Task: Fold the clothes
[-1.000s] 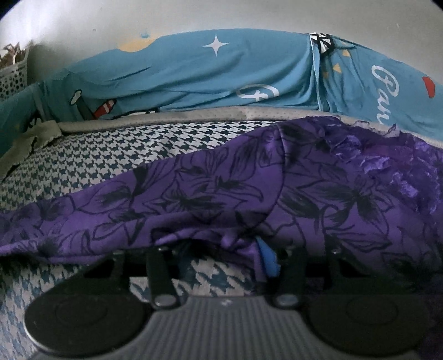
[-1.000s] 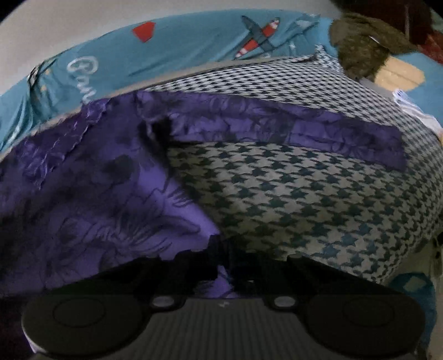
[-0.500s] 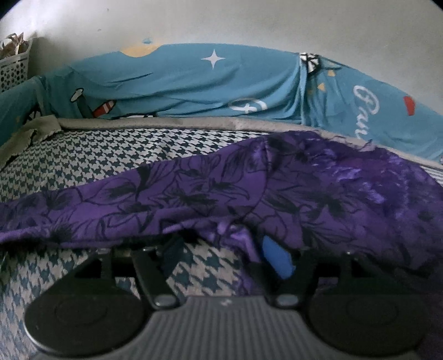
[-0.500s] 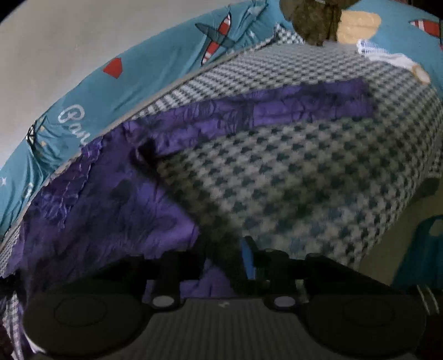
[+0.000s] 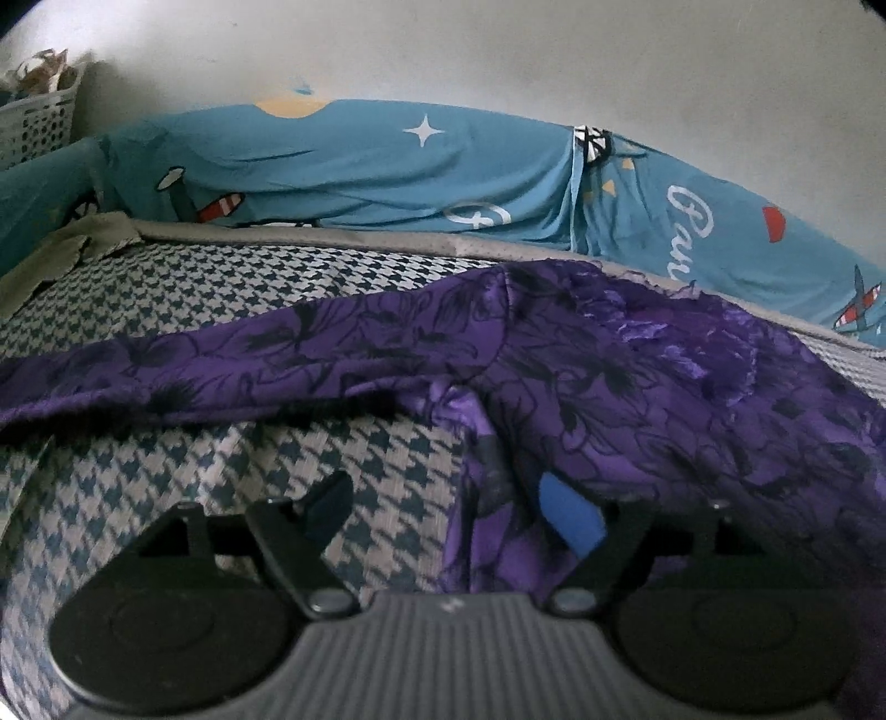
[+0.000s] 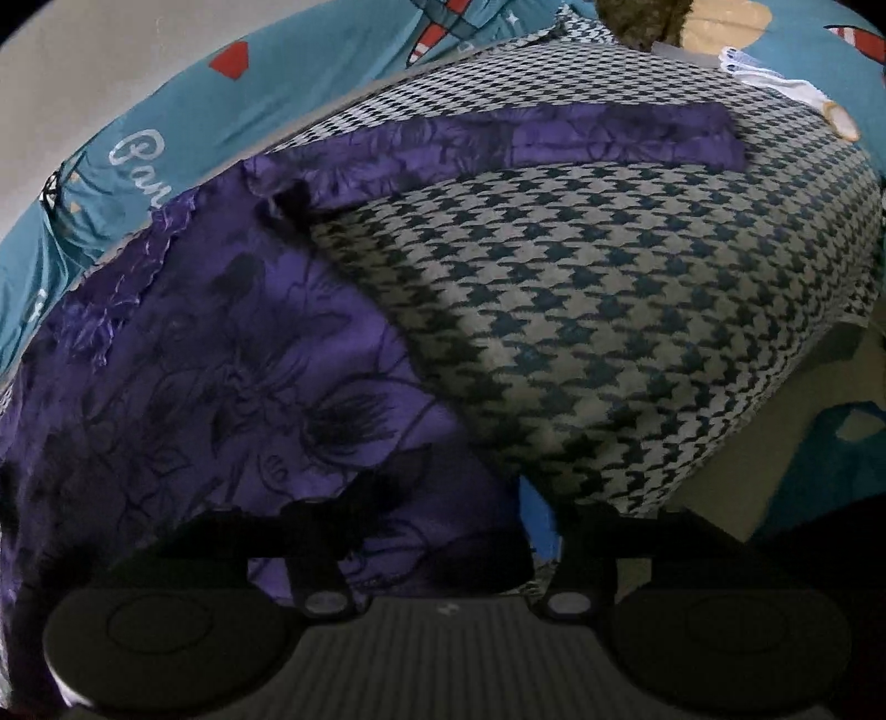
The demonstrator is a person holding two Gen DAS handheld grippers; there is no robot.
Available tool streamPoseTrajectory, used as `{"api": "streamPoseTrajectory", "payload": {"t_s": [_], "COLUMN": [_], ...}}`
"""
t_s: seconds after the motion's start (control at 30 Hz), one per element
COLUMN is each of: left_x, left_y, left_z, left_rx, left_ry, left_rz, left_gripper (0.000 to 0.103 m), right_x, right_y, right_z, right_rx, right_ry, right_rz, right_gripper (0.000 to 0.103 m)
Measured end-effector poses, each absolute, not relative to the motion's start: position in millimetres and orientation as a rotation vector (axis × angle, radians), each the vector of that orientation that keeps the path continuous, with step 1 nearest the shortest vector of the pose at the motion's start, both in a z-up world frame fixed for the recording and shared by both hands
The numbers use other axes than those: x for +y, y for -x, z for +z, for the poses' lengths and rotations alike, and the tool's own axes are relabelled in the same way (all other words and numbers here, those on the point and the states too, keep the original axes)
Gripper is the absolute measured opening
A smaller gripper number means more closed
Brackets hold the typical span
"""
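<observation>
A purple garment with a black flower print (image 5: pixel 609 360) lies spread on a houndstooth cover (image 5: pixel 249 288). One sleeve (image 5: pixel 221 365) stretches left in the left wrist view. The other sleeve (image 6: pixel 554 138) stretches right in the right wrist view. My left gripper (image 5: pixel 448 509) is opening, its fingers wide apart. A loose fold of the garment's edge hangs between them and drapes against the blue pad (image 5: pixel 570 515). My right gripper (image 6: pixel 465 509) is opening too, low over the garment's body (image 6: pixel 221 360). Cloth lies slack between its fingers, unpinched.
A teal printed sheet (image 5: pixel 360 166) rises behind the cover along a pale wall. A white basket (image 5: pixel 33 122) and an olive cloth (image 5: pixel 55 255) sit far left. A brown furry thing (image 6: pixel 642 22) and a white item (image 6: pixel 775 77) lie far right. The cover's edge (image 6: pixel 775 387) drops off at right.
Both grippers' jaws have spread and let the purple cloth go slack. The left gripper has pulled back, baring more houndstooth below it. The right view has rolled and shifted over the cloth.
</observation>
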State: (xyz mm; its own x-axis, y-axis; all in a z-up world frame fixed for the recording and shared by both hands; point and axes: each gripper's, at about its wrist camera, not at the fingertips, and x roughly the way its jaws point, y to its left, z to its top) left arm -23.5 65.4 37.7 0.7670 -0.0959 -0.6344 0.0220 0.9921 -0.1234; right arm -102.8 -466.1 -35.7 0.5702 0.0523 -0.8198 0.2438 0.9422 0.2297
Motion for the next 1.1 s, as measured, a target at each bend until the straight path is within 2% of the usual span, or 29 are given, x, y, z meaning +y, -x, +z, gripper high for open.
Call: {"api": "streamPoseTrajectory", "payload": {"t_s": [0.03, 0.1, 0.13, 0.37, 0.53, 0.6, 0.7, 0.8, 1.1], "left_x": [67, 70, 71, 74, 76, 78, 81, 84, 92], "left_y": [27, 33, 35, 46, 47, 48, 51, 55, 65], "left_z": [38, 39, 39, 37, 35, 35, 36, 37, 42], "left_rx": [0.694, 0.693, 0.693, 0.701, 0.714, 0.714, 0.716, 0.717, 0.703], "left_ry": [0.121, 0.137, 0.142, 0.138, 0.125, 0.131, 0.135, 0.140, 0.148], "left_rz": [-0.064, -0.063, -0.061, -0.060, -0.048, -0.045, -0.046, -0.056, -0.056], "left_gripper": [0.078, 0.079, 0.079, 0.080, 0.080, 0.082, 0.085, 0.085, 0.087], "right_x": [-465, -461, -459, -455, -446, -453, -455, -449, -381], "right_y": [103, 105, 107, 126, 111, 116, 128, 136, 149], "right_z": [-35, -33, -31, -12, -28, -24, -10, 0, 0], "right_rx": [0.959, 0.943, 0.931, 0.831, 0.903, 0.878, 0.793, 0.751, 0.829], "right_ry": [-0.335, -0.319, -0.305, -0.229, -0.109, -0.138, -0.183, -0.209, -0.190], "right_rz": [-0.103, -0.091, -0.097, -0.228, -0.347, -0.370, -0.316, -0.210, 0.173], "right_gripper": [0.027, 0.014, 0.012, 0.009, 0.010, 0.010, 0.018, 0.018, 0.018]}}
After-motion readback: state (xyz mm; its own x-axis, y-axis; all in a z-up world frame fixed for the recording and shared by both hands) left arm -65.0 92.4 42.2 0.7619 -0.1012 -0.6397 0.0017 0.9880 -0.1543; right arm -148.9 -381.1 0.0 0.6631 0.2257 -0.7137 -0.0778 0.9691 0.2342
